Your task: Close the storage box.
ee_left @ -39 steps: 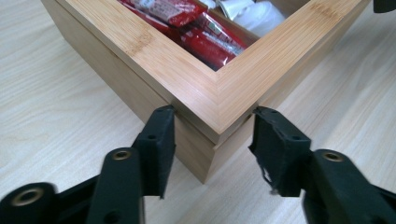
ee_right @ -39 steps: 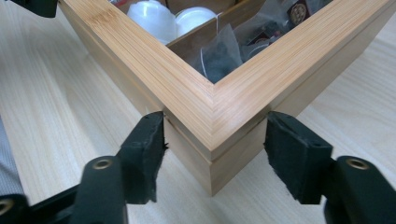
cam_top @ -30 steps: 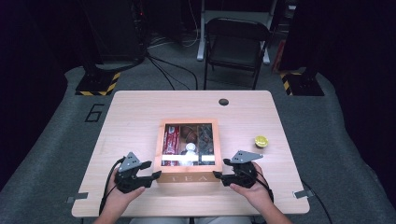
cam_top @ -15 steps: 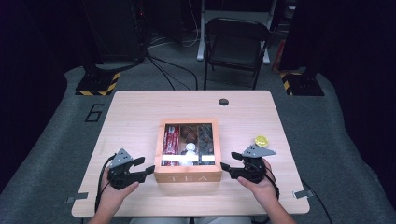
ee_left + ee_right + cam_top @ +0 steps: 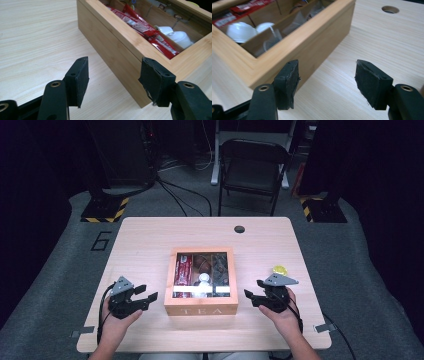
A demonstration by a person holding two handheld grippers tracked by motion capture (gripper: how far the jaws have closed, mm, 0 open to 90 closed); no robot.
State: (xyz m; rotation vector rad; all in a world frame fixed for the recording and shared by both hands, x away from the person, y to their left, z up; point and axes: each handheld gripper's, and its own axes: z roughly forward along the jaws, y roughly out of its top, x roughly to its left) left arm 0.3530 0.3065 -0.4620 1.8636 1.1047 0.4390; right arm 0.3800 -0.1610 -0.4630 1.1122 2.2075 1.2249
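A wooden box [image 5: 200, 310] lettered TEA stands in the middle of the table, with red packets [image 5: 182, 270] and white cups [image 5: 202, 280] showing through its framed top. My left gripper [image 5: 149, 292] hovers just left of the box's front corner, open and holding nothing. In the left gripper view the gripper [image 5: 115, 67] points at the box's side wall [image 5: 112, 42], with the red packets [image 5: 147, 27] beyond. My right gripper [image 5: 252, 288] is a little right of the box, also open and holding nothing. In the right gripper view the gripper [image 5: 328, 67] faces the box wall [image 5: 312, 40].
A small yellow thing [image 5: 279, 269] lies on the table just behind my right gripper. A round hole [image 5: 239, 229] is in the tabletop near its far edge. A black chair [image 5: 252, 162] stands behind the table.
Both grippers have drawn outward from the box's front corners, the left one to the left and the right one to the right. The box has stayed in place.
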